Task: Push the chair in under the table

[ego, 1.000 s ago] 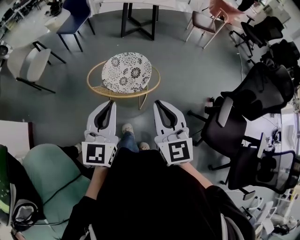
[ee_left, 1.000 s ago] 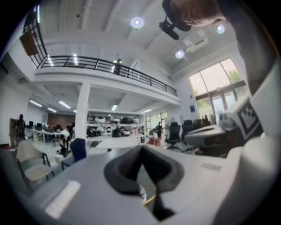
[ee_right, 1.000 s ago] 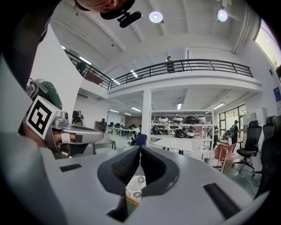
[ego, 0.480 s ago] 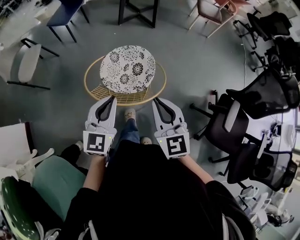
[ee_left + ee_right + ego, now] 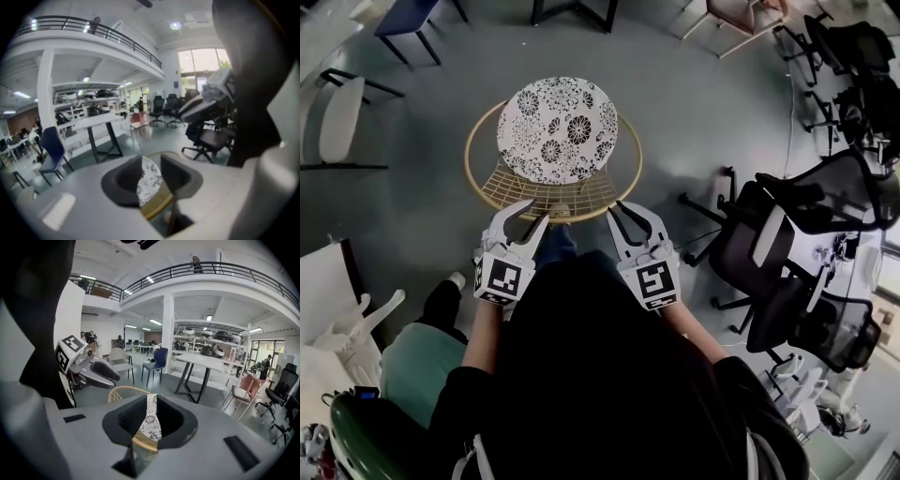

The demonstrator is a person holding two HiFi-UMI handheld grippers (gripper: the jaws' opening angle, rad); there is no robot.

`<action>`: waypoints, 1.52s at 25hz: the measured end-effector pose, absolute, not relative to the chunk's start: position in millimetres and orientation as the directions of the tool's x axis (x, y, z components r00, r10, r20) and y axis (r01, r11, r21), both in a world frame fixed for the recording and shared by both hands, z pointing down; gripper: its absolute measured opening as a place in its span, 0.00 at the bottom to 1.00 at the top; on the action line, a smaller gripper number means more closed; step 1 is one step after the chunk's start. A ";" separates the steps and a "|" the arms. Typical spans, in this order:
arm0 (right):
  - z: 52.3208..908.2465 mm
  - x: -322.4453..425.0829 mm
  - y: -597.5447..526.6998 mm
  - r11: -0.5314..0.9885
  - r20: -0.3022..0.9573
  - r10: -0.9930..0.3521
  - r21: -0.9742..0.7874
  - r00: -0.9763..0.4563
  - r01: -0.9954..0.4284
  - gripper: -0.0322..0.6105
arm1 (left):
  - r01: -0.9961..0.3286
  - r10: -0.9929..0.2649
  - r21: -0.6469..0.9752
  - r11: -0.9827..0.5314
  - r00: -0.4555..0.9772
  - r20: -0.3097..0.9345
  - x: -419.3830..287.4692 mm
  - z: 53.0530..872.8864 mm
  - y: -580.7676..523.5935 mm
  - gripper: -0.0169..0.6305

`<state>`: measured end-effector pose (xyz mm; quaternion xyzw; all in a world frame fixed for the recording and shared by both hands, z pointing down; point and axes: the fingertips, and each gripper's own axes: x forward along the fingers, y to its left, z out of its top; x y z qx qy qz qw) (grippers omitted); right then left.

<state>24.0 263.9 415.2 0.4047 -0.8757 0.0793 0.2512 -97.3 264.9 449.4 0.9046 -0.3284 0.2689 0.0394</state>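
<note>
The chair (image 5: 556, 129) has a round black-and-white flowered cushion in a gold wire frame and stands on the grey floor right in front of me. The black-legged table (image 5: 572, 9) is beyond it at the top edge. Both grippers hang at the chair's near rim (image 5: 555, 213). My left gripper (image 5: 530, 214) is at the rim's left part; its jaws are opening, and the rim (image 5: 154, 204) shows through the gap, not pinched. My right gripper (image 5: 630, 211) is shut and empty at the rim's right part. Through its jaws only a narrow strip of cushion (image 5: 150, 425) shows.
Black office chairs (image 5: 797, 225) crowd the right side. A blue chair (image 5: 408, 19) and a white chair (image 5: 337, 117) stand at the left, a pink chair (image 5: 741, 14) at top right. A green seat (image 5: 417, 366) is by my left leg.
Both grippers have come down and forward from above my feet to the chair's near rim. The left jaws have spread apart; the right jaws stay together.
</note>
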 end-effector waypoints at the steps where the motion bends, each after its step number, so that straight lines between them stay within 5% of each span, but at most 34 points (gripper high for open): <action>1: 423.3 23.6 264.4 0.674 0.527 -0.650 0.066 -0.548 -0.736 0.09 | -0.584 -0.544 -0.113 -0.804 0.645 0.537 -98.2 457.2 266.4 0.23; 6: 462.7 25.4 271.5 0.759 0.639 -0.526 0.056 -0.561 -0.649 0.10 | -0.307 -0.321 -0.161 -0.938 0.593 0.738 -103.9 511.1 288.7 0.33; 8: 480.3 27.4 275.0 0.795 0.685 -0.466 0.048 -0.560 -0.604 0.22 | -0.217 -0.251 -0.154 -0.964 0.552 0.795 -108.1 531.1 296.3 0.36; 13: 515.9 26.7 287.4 0.876 0.754 -0.353 0.058 -0.554 -0.479 0.25 | -0.042 -0.196 -0.198 -0.979 0.435 0.879 -122.9 562.4 300.1 0.37; 31: 612.2 33.5 294.4 0.981 0.930 -0.162 0.187 -0.330 0.044 0.29 | 0.123 -0.109 -0.142 -0.982 0.239 0.965 -156.6 623.6 283.9 0.38; 38: 627.4 21.1 293.8 0.958 0.943 -0.163 0.222 -0.289 0.184 0.26 | 0.171 -0.094 -0.136 -0.976 0.233 0.968 -156.5 635.1 286.4 0.20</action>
